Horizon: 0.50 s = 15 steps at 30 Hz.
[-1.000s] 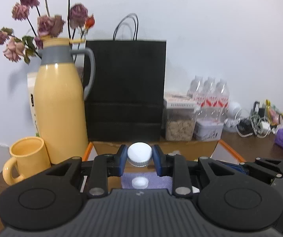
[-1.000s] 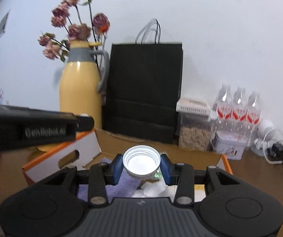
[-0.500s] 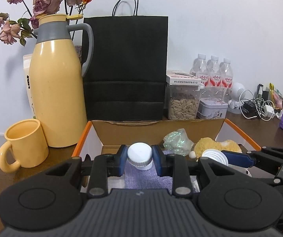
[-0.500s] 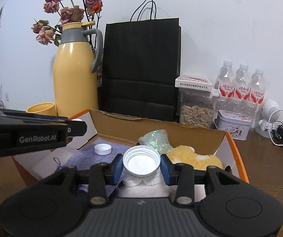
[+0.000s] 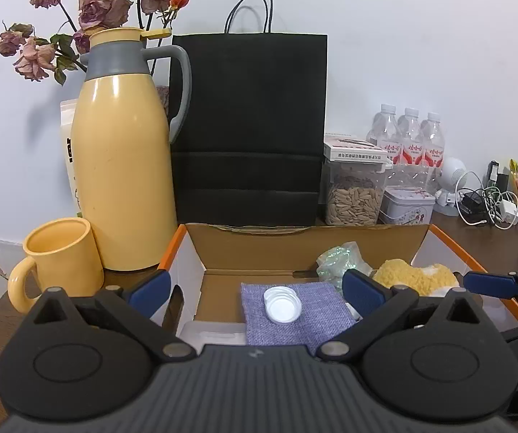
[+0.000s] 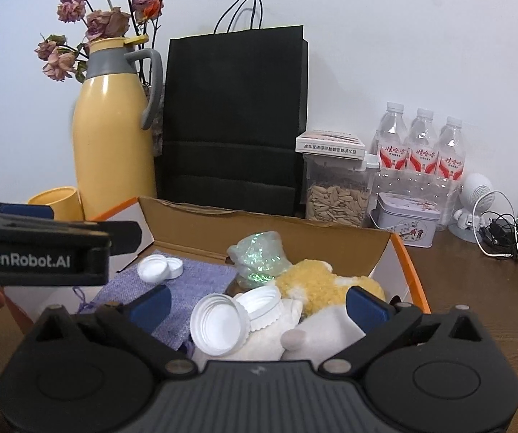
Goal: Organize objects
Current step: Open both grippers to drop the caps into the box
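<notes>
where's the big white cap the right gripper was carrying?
Right wrist view: the big white cap lies open side up inside the cardboard box, between the open right gripper fingers, leaning on a second cap beside the purple cloth.

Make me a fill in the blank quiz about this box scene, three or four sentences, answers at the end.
1. Both the left gripper and the right gripper have their jaws ____.
2. Two small white caps lie on the ____ cloth inside the cardboard box.
3. The yellow mug stands beside the yellow ____.
4. Behind the box stands a ____ paper bag.

Answers: open; purple; thermos; black
</notes>
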Tool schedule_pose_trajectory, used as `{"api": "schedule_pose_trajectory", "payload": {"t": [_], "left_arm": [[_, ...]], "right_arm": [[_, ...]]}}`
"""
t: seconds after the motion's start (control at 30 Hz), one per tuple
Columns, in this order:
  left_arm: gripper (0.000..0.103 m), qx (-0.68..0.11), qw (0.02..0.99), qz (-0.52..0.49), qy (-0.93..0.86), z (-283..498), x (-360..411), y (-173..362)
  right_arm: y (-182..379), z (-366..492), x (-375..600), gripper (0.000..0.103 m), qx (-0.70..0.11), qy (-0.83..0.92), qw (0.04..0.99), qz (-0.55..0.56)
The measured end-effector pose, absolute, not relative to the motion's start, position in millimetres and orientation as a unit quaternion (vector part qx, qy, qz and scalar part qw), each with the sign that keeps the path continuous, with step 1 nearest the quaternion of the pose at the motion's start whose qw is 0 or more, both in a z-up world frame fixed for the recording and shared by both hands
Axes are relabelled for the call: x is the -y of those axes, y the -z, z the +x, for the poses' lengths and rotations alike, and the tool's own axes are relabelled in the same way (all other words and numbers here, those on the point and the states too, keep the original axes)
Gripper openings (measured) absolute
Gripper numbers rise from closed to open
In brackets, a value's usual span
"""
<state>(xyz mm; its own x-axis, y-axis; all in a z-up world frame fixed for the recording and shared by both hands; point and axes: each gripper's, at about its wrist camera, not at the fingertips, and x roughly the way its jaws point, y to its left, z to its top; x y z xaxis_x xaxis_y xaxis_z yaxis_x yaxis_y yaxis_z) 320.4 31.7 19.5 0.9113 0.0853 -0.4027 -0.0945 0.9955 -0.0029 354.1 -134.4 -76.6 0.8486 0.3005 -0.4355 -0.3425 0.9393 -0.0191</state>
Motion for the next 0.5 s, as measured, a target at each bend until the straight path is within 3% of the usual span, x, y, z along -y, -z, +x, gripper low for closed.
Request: {"api": "schedule_pose_trajectory", "payload": {"t": [0.5], "left_arm": [[0.103, -0.166, 0.984, -0.037, -0.049, 306.4, -36.6, -43.4]], "right_arm": [[60.5, 348.2, 138.1, 0.103, -0.2, -0.169, 0.964, -0.041]]}}
